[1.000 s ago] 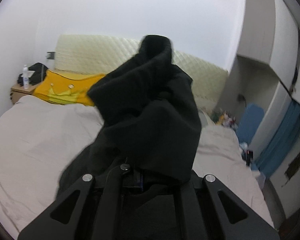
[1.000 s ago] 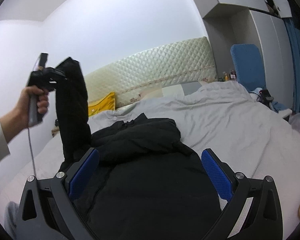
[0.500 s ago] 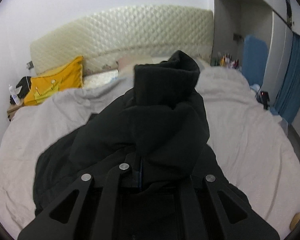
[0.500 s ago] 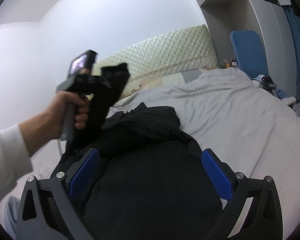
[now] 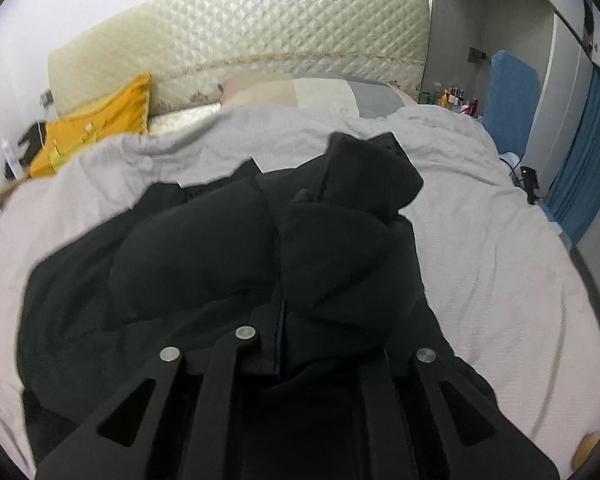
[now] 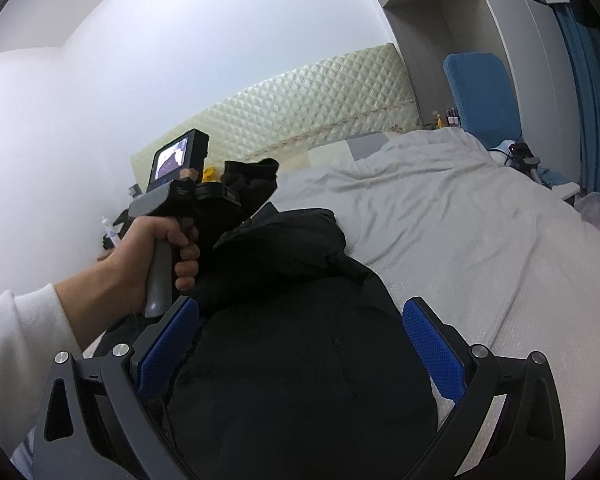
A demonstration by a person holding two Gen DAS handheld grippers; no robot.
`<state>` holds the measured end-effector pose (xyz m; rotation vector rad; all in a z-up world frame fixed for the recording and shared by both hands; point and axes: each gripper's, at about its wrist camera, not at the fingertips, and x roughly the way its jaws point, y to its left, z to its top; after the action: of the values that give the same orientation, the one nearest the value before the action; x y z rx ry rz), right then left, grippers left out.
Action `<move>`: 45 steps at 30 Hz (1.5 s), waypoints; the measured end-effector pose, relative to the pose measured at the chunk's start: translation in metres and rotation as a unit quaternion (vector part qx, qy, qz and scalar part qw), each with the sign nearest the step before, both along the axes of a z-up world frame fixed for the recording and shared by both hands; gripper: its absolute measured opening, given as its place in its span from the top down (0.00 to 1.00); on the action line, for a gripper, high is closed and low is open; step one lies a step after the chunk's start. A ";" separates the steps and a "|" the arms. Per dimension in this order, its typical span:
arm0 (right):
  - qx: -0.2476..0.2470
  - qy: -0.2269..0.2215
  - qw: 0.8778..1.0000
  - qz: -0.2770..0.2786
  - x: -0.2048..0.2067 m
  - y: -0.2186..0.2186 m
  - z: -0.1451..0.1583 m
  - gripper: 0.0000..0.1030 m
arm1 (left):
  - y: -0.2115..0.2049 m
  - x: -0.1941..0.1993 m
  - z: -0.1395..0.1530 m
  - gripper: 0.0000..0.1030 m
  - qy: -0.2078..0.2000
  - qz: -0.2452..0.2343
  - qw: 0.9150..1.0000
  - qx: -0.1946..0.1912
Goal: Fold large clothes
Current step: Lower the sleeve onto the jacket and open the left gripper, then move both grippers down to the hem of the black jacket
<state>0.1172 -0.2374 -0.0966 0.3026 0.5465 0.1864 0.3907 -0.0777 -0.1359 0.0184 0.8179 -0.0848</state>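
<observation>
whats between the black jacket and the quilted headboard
In the left wrist view, past the black jacket comes rumpled pale bedding, then pillows: a yellow one on the left and a pale patchwork one, right against the headboard.

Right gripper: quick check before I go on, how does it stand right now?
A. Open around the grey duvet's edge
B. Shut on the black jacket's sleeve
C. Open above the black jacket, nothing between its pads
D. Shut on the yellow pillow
C: the right gripper has its blue pads spread wide apart over the black jacket, and no cloth is pinched between them.
</observation>
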 end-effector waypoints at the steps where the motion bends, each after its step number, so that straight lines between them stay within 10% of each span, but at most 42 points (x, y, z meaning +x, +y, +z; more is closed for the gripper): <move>1: -0.002 0.003 1.000 0.000 0.000 0.001 0.000 0.00 | -0.003 0.000 -0.006 0.87 0.005 -0.005 1.000 0.001; 17: -0.008 -0.007 1.000 0.006 -0.003 -0.002 -0.008 0.00 | -0.017 0.006 -0.037 0.74 0.019 0.022 0.999 -0.034; 19: -0.010 -0.012 1.000 0.005 -0.004 -0.004 -0.009 0.00 | -0.014 0.004 -0.029 0.60 0.024 0.022 0.999 -0.042; 24: -0.020 -0.022 0.999 0.013 -0.005 0.003 -0.007 0.00 | 0.000 -0.022 0.017 0.24 -0.008 0.024 0.997 -0.073; 36: -0.055 -0.041 0.997 0.036 -0.013 0.025 0.006 0.00 | 0.061 -0.120 0.185 0.24 -0.113 0.012 0.993 -0.024; 45: -0.050 -0.036 0.997 0.046 -0.016 0.029 0.014 0.00 | 0.099 -0.200 0.197 0.24 -0.128 -0.006 0.992 0.016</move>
<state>0.1016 -0.2080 -0.0826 0.1724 0.4962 0.2569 0.1907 0.0214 0.0613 0.0627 0.5616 -0.0792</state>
